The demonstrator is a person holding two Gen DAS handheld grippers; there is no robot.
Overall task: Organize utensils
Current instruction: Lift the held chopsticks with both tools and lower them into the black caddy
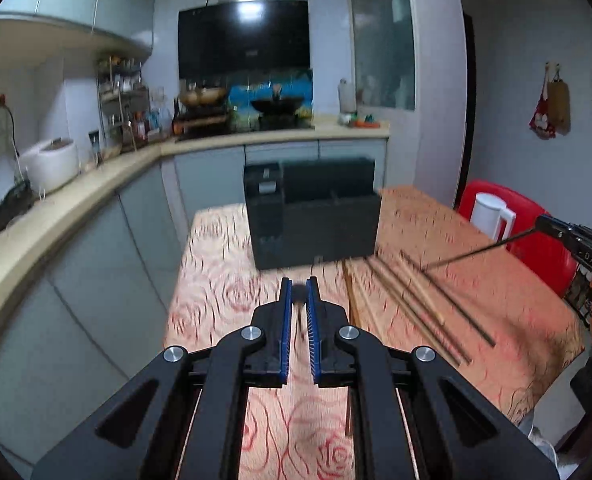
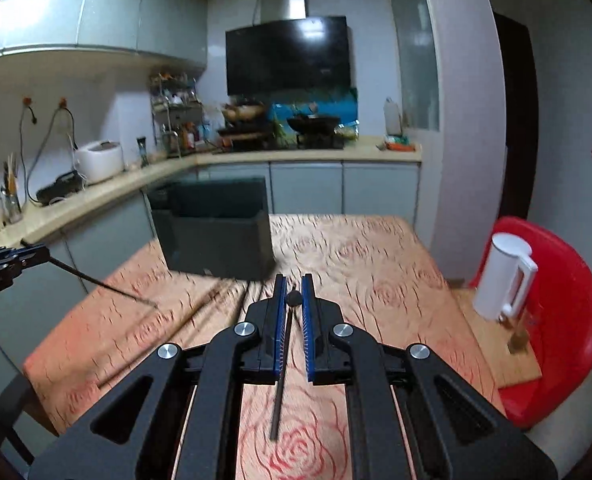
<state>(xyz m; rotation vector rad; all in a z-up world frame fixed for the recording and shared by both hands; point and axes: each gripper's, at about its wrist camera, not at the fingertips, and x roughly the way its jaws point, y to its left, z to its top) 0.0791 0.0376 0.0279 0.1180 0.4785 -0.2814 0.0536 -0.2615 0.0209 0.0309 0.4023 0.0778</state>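
Mid-transfer: left tongs (image 1: 299, 292) and right tongs (image 2: 294, 290) each clamped on a thin black chopstick (image 2: 282, 364), above the rose-patterned counter (image 2: 375, 264). Next, probably tip-first into the black rectangular plastic holder (image 2: 216, 240); more wooden chopsticks (image 1: 407, 304) lying beside it.

Organizer box (image 1: 315, 220) at table (image 1: 224, 280) far edge; chopsticks (image 1: 411, 304) before it; kettle (image 2: 503, 280) on chair (image 2: 567, 320) right.

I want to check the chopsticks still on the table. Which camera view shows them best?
The left wrist view: the loose chopsticks lie in plain sight on the tablecloth, right of the black holder. In the right wrist view they are blurred streaks, partly behind the right gripper.
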